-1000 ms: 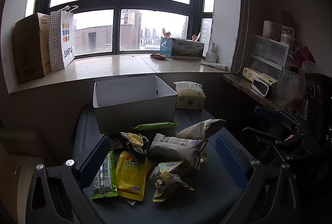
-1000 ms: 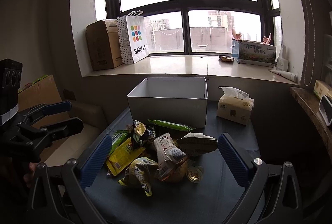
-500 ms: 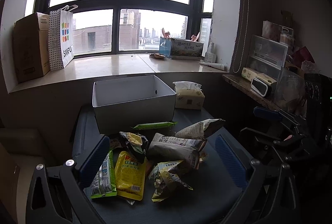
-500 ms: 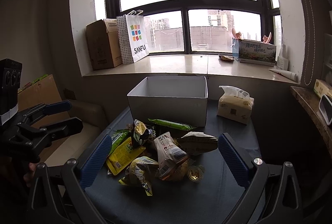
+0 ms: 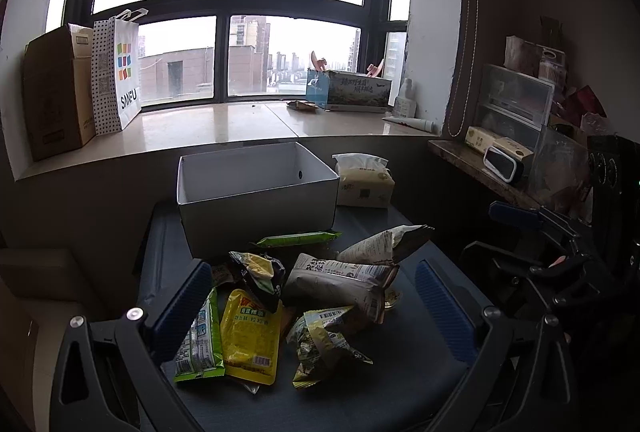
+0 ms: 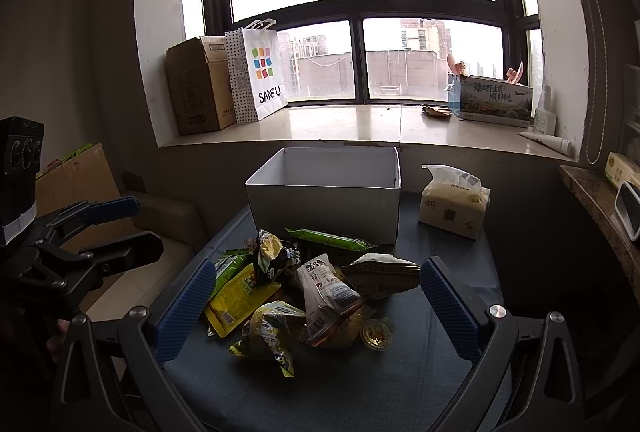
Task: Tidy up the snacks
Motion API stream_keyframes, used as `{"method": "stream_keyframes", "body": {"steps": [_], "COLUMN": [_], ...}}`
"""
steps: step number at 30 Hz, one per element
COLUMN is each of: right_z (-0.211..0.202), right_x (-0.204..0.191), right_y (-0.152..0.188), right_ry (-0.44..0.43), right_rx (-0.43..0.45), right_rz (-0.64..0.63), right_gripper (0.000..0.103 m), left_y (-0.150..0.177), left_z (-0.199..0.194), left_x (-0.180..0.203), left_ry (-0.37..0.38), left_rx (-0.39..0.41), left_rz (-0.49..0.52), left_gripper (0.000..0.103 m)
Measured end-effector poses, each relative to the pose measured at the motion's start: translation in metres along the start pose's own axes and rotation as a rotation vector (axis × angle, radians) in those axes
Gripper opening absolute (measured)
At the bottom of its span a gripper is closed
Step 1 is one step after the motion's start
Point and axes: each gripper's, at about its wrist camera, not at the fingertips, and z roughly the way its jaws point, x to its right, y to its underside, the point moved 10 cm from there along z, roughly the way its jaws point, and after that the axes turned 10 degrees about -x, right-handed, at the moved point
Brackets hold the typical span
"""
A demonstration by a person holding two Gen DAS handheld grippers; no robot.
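white box [image 5: 256, 192] sits behind heaped snack packets [image 5: 288, 296]; both tools gape.

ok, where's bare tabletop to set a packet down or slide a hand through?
Free: the near edge of the table in front of the snack pile, and the right strip between pile and tissue pack. The white box looks empty inside. Crowded: table centre, where packets overlap up to the box's front wall.

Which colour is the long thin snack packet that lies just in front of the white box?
Green; the long packet shows best in the right wrist view.
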Motion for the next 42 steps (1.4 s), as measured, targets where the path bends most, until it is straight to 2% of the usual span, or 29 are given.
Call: {"method": "stream_keyframes", "body": {"steps": [31, 37, 42], "right_z": [0.006, 0.026, 0.058], "right_x": [0.004, 0.019, 0.044], "right_y": [0.005, 0.016, 0.024], "right_ry": [0.004, 0.023, 0.071], "right_rx": [-0.017, -0.068, -0.083], "right_rz": [0.011, 0.068, 0.126], "right_gripper": [0.103, 0.103, 0.103], "left_y": [0.000, -0.001, -0.003], "left_z": [-0.001, -0.002, 0.001], "left_x": [0.001, -0.005, -0.017], "left_ry": [0.009, 0.011, 0.024], "left_rx": [0.001, 0.025, 0.062], "left_rz": [0.002, -0.013, -0.065], "left_gripper": [0.103, 0.103, 0.103]}}
